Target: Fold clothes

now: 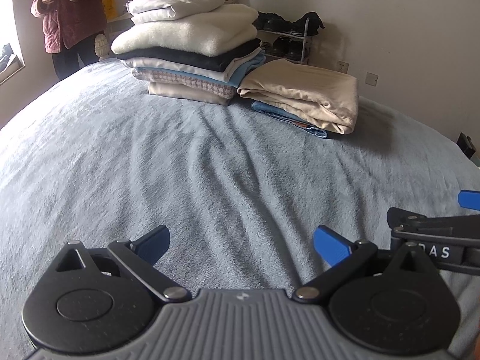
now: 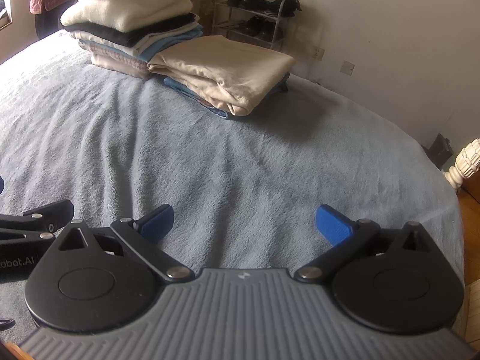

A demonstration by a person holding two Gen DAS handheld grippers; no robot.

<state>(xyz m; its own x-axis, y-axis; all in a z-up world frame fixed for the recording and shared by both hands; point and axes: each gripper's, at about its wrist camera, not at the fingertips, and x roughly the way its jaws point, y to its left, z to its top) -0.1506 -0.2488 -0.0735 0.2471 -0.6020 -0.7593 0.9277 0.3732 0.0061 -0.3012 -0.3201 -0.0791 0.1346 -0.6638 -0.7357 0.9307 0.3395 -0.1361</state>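
A tall stack of folded clothes [image 1: 192, 42] [image 2: 132, 21] stands at the far side of the bed, white and cream pieces on top, dark and pale blue ones below. Beside it on the right lies a folded beige garment [image 1: 303, 96] [image 2: 222, 66] on top of a folded blue piece [image 1: 288, 118]. My left gripper [image 1: 241, 247] hovers open over bare bedspread, nothing between its blue fingers. My right gripper [image 2: 244, 223] is likewise open and empty, well short of the piles. The two grippers sit side by side.
The grey-blue bedspread [image 1: 150, 165] [image 2: 210, 165] covers the bed. A person in a red quilted jacket [image 1: 72, 9] stands at the far left corner. A shoe rack [image 1: 288, 39] [image 2: 255, 21] stands against the back wall. A carved bedpost [image 2: 466, 162] rises at the right edge.
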